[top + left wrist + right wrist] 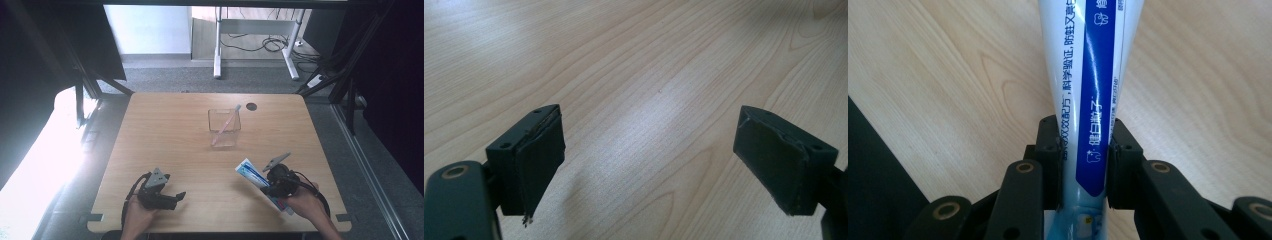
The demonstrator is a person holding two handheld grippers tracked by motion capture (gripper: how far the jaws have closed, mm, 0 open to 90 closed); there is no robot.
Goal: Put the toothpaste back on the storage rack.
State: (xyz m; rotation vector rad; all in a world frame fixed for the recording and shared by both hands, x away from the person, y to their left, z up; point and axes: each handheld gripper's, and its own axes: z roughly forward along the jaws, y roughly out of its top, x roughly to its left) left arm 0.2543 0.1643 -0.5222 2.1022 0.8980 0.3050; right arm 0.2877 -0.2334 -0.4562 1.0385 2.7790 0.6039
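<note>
high view, left to right: left gripper (172,198) sat near the table's (165,135) front-left corner, jaws apart, nothing between them. clear cup (224,127) with a pink toothbrush (225,126) stood just back of table centre. right gripper (267,189) near the front-right corner was clamped on the toothpaste tube (251,173) close to its cap end. my read: keep the squeeze light, carry the tube level, line it up over the cup before letting go.

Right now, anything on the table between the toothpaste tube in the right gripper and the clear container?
Nothing visible. The right gripper is shut on the toothpaste tube; bare table lies between it and the clear container, which holds a pink toothbrush.
</note>
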